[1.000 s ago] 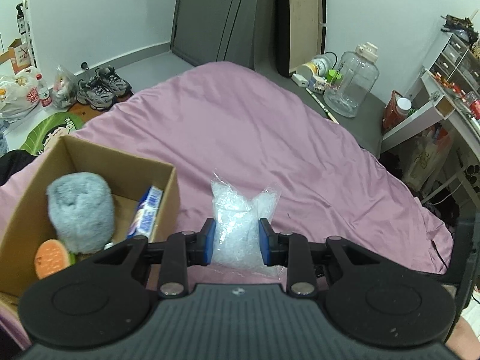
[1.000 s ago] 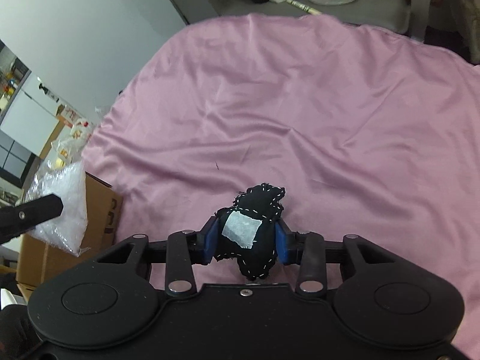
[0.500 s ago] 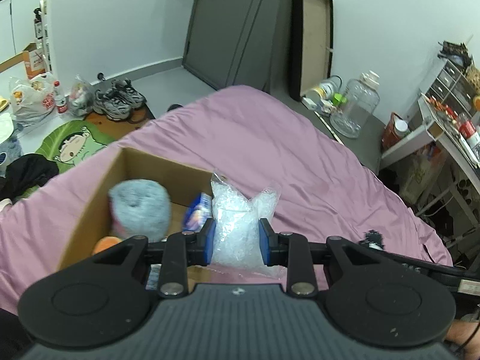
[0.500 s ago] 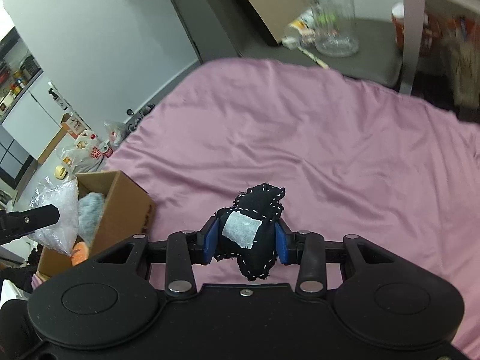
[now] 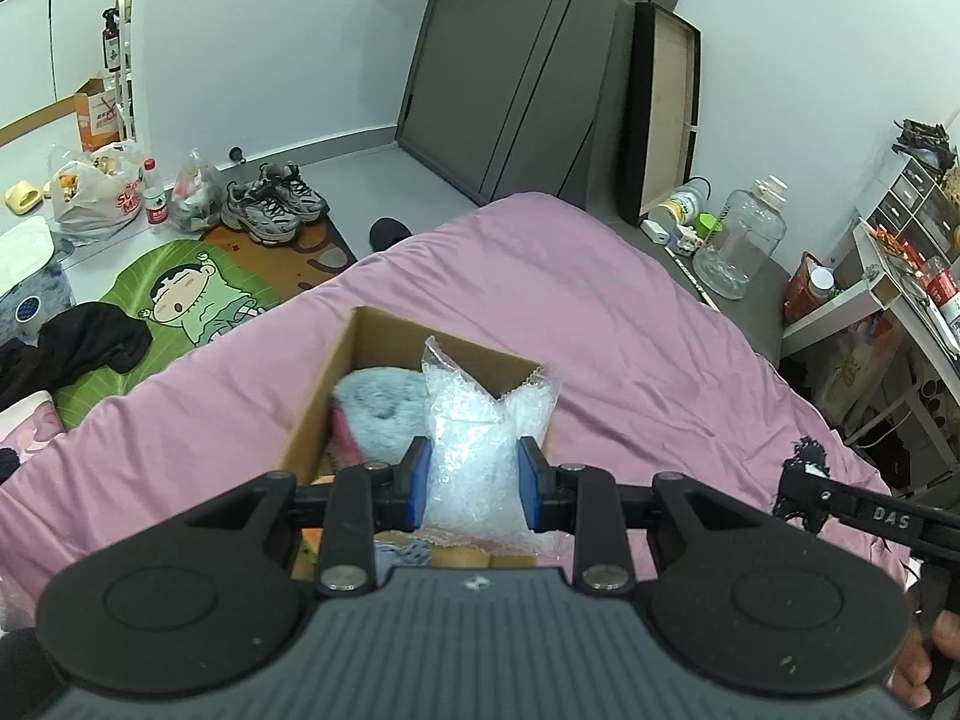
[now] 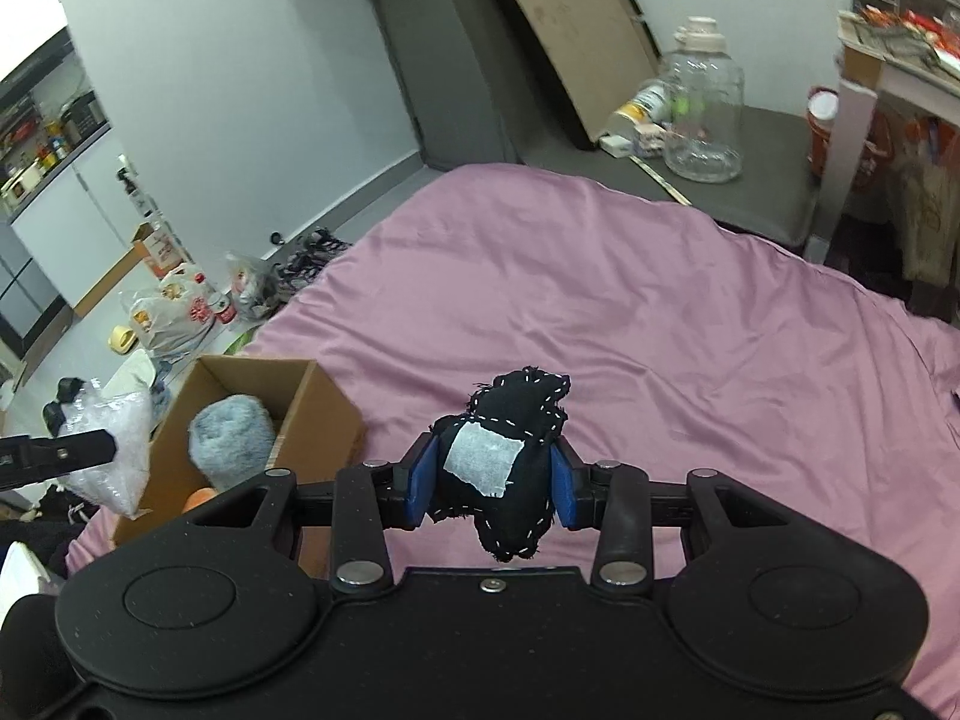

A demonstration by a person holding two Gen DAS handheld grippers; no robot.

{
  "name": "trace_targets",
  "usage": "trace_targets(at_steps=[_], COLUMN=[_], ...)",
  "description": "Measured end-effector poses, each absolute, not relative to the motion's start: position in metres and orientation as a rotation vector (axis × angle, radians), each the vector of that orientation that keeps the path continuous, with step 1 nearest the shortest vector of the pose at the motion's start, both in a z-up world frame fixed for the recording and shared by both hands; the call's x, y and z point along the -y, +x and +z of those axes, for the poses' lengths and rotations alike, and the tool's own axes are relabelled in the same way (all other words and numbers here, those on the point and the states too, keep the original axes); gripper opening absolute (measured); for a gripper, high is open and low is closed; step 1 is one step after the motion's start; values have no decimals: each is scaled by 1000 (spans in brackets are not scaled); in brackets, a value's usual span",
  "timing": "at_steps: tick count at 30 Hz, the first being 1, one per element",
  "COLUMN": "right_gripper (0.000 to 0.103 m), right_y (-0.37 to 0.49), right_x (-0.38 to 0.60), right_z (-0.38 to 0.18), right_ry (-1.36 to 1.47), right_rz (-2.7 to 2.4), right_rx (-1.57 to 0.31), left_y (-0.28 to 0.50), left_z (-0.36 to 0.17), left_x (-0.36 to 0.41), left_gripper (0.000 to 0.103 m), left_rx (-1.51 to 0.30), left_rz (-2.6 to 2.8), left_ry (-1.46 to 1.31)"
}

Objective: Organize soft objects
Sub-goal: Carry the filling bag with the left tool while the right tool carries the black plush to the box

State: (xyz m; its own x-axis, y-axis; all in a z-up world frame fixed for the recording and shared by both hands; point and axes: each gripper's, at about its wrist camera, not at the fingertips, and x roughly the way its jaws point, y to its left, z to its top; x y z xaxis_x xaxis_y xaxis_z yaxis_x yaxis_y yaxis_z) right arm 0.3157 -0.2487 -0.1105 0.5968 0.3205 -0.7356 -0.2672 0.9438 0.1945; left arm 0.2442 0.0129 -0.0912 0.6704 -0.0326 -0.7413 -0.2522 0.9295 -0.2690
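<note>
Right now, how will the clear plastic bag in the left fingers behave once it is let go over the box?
The bag bulges between the left fingers, so probably squashy and light. It should slump into the box, not roll.

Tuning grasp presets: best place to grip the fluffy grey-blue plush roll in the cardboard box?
Probably across the plush roll's rounded upper sides, coming straight down through the cardboard box's open top. It stands above the rim, with walls blocking side approaches.
</note>
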Motion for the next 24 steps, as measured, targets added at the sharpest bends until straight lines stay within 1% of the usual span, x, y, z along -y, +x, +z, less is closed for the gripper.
trace_targets(at_steps=[12,24], right_gripper=[39,39], right_y=[298,296], right_x=[197,148], right_z=[-89,-102], right_ry=[30,40], right_rz=[425,539], right_rx=[-852,-904], left_y=[237,238], left_z=[-97,-108], left_x=[-55,-83], left_gripper=[29,29], left_rx=[-841,-858], left_rz=[115,100], left_ry=[-395,-433])
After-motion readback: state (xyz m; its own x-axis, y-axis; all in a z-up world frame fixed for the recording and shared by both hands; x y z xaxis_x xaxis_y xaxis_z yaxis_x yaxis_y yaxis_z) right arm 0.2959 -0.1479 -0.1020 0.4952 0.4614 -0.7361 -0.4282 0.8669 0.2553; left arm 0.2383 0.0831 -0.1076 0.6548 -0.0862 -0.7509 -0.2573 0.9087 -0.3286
